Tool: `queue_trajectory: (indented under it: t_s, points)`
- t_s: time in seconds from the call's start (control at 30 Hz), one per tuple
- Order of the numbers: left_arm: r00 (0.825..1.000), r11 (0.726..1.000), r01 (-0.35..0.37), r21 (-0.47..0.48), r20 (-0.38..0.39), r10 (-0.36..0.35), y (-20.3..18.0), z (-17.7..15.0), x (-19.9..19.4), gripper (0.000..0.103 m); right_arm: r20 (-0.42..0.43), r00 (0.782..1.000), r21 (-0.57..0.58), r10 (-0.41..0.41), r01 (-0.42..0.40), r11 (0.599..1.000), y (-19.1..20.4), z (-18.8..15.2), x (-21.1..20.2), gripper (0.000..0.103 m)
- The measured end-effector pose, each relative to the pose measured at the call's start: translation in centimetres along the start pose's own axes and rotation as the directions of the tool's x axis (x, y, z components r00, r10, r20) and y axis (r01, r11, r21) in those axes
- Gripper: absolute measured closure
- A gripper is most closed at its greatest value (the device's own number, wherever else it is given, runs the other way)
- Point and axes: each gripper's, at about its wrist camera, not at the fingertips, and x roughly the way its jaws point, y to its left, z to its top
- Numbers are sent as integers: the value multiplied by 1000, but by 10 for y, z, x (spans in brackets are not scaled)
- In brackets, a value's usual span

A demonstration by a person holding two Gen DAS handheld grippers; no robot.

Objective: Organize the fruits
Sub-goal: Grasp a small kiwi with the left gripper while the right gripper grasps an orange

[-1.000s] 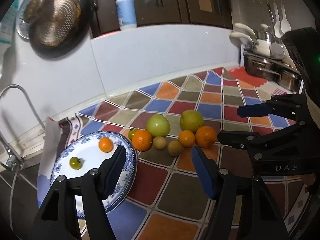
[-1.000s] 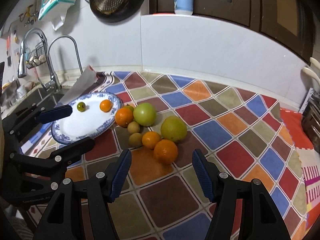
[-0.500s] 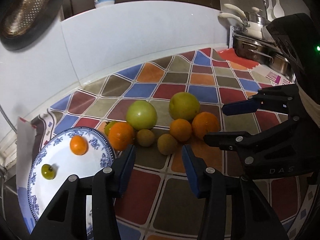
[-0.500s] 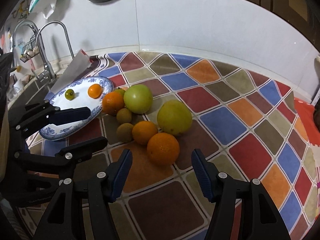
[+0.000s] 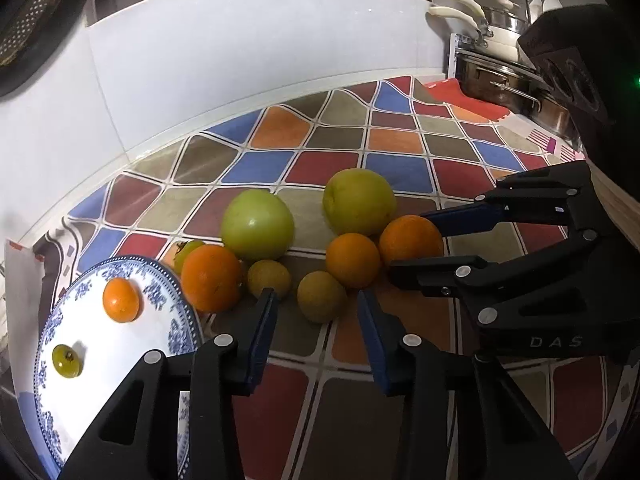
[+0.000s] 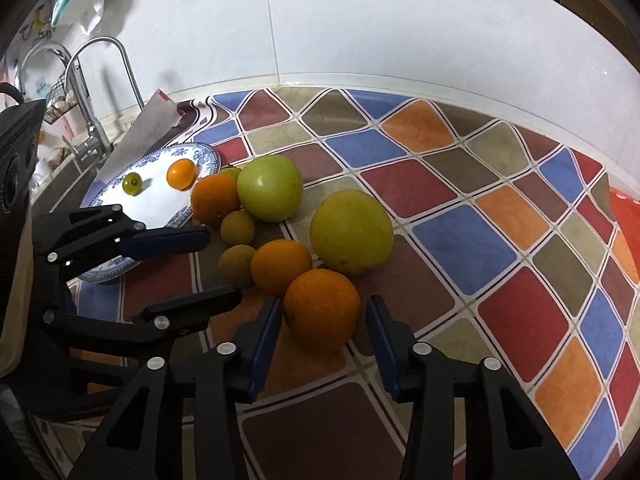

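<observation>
Both jaws have just been narrowing: the right gripper (image 6: 322, 336) brackets the near orange (image 6: 322, 310) unclamped and the left gripper (image 5: 316, 314) stands apart around a small brown fruit (image 5: 321, 296), so either could nudge its round fruit rolling into the pile instead of gripping it.

Left gripper (image 5: 316, 312) low over the checkered worktop (image 5: 280, 152), fingers (image 5: 264, 320) just closing in, a small brown-green fruit (image 5: 321, 296) between the tips, no clear contact. Second small brown-green fruit (image 5: 269, 279) just left of it. Behind: two big green fruits (image 5: 257, 225) (image 5: 358, 201), three oranges (image 5: 211, 278) (image 5: 352, 260) (image 5: 410, 238). Right gripper (image 5: 416, 244) reaching in from the right, fingers closing around the rightmost orange, grip not clear. Blue-patterned plate (image 5: 176, 332) at left, carrying a small orange (image 5: 121, 299) and a tiny green fruit (image 5: 67, 361). Steel pots (image 5: 504, 84) far right.
</observation>
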Motion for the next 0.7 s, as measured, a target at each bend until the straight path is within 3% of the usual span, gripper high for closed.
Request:
queue_trajectory:
  t_s: [0.1,0.23,0.7]
  points:
    - [1000,1000,7,2,-20,-7,-1,2,6,66,4,1000,13,7,-7,1000,-2,1,-1,62]
    - [999,1000,19,9,-36,-18,-4,4,11,75,9,1000,25,7,-7,1000,-4,-1,-2,62]
    - [1000,997,-13,-77,2,13,-2,2,-16,75,44,999,67,-2,-1,998,-5,-7,-18,62]
